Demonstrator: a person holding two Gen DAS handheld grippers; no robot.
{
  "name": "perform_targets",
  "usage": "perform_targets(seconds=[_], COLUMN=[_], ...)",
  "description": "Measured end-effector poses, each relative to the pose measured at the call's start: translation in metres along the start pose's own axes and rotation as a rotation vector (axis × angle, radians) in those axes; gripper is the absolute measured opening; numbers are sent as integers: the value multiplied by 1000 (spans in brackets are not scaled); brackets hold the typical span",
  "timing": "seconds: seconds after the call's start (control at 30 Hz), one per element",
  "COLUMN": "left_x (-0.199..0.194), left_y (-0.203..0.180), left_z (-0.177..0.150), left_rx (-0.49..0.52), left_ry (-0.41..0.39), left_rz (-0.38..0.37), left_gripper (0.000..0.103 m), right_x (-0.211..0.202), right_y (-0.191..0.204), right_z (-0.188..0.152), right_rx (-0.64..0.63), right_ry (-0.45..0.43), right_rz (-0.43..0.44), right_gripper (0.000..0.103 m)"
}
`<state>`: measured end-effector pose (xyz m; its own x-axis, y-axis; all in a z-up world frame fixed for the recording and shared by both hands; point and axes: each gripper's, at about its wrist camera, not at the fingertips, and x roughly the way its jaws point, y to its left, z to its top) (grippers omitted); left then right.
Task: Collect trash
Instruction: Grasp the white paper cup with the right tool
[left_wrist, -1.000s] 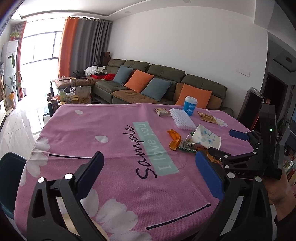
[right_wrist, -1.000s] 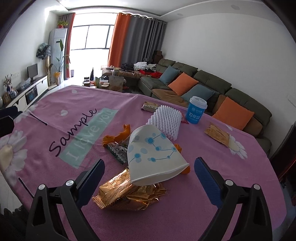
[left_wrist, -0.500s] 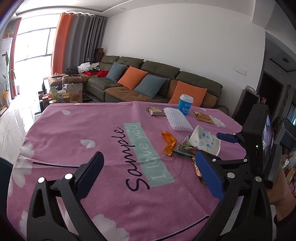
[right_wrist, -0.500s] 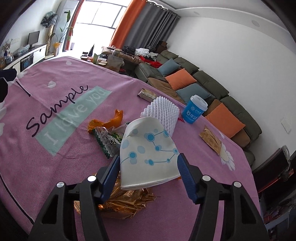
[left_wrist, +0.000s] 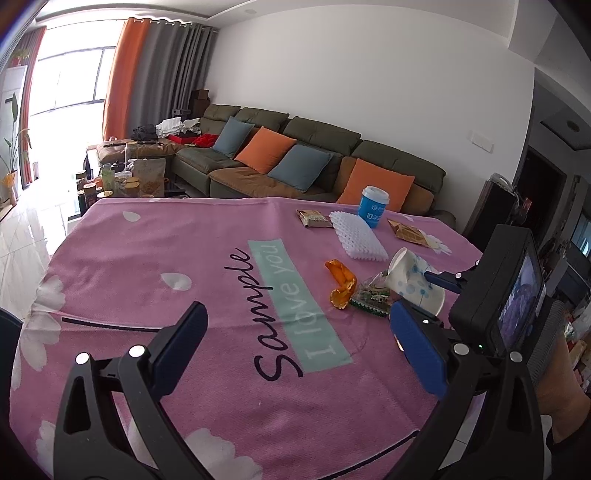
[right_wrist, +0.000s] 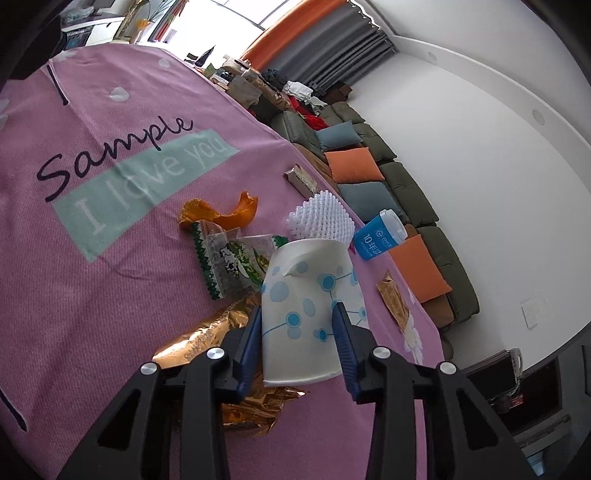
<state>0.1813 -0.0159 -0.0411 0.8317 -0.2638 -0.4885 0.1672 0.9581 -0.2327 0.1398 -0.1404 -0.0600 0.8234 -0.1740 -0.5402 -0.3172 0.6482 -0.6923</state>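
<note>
The right gripper (right_wrist: 297, 332) is nearest, its jaws closing on the paper cup (right_wrist: 306, 302), one blue pad against each side of the thin wall, which is creased near the rim. Gripping across the body suits so light and crushable a shape. The cup lies tilted on a crumpled gold foil wrapper (right_wrist: 221, 343), so lifting it should free the foil for a later pick.

The left gripper (left_wrist: 295, 347) hangs over the bare pink cloth of the tabletop (left_wrist: 147, 258), jaws wide apart with nothing between them, probably waiting.

Just past the cup lie a clear printed snack bag (right_wrist: 232, 262) and a curled piece of orange peel (right_wrist: 229, 214). Farther on sit a white foam net (right_wrist: 321, 218), soft and dimpled, and an upright blue lidded cup (right_wrist: 380, 236).
</note>
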Motion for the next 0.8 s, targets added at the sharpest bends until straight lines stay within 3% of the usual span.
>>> perform_targets(seconds=[0.13,0.3,0.4,0.63,0.8], left_x=[0,-3,0,15,32], left_y=[3,1,-4,-23,-41], left_z=[0,2,9,36,52], left_rx=[-17,-9,10,60,101], left_ry=[5,-7,-17,-48,-58], left_rz=[-3,-7,-21,-63,-90], left_gripper=[97,97,97,97,97], right_x=[-5,-19,-26,-23,-14], right_y=[-1,-19,-38,-76,-118], right_z=[-1,-5,-7,-22,-44], right_rx=[-2,95,194,392,639], right_ry=[-11,-54,-87,-97,-139], right_rz=[-10,9,49,142,268], right_gripper=[29,21,16,15,15])
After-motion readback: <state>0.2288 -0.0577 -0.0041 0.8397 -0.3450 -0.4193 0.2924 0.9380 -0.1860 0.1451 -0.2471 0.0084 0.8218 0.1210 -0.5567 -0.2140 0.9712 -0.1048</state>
